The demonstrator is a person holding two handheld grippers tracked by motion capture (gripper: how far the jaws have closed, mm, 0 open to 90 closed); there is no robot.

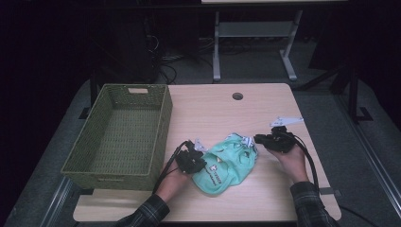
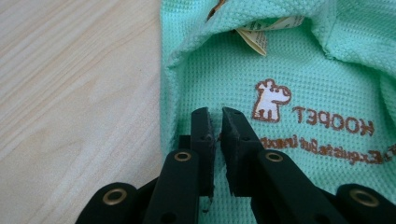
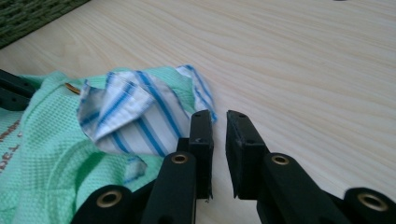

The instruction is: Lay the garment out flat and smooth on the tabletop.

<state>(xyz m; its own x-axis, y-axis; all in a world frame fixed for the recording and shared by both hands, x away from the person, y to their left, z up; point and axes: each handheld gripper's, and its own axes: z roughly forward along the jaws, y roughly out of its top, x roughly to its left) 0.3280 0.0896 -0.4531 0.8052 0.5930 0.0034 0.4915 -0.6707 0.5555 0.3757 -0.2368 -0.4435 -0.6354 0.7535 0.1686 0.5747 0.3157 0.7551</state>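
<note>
A mint-green knit garment [image 1: 227, 163] lies crumpled on the wooden table [image 1: 222, 111], with a brown dog logo [image 2: 271, 100] and brown lettering on it. My left gripper [image 1: 204, 162] sits at its left edge. In the left gripper view its jaws [image 2: 215, 112] stand close together on the green cloth [image 2: 303, 70], with fabric in the slit. My right gripper [image 1: 257, 138] is at the garment's upper right. Its jaws [image 3: 217, 114] stand a narrow slit apart with only bare table between them, and the blue-striped white collar [image 3: 130, 121] lies just beside the left jaw.
A green woven basket [image 1: 161, 127] stands empty at the table's left side, close to my left hand. A round cable hole [image 1: 237, 96] sits near the far edge. A paper label [image 2: 254, 35] hangs inside the neck. Bare wood lies behind and right of the garment.
</note>
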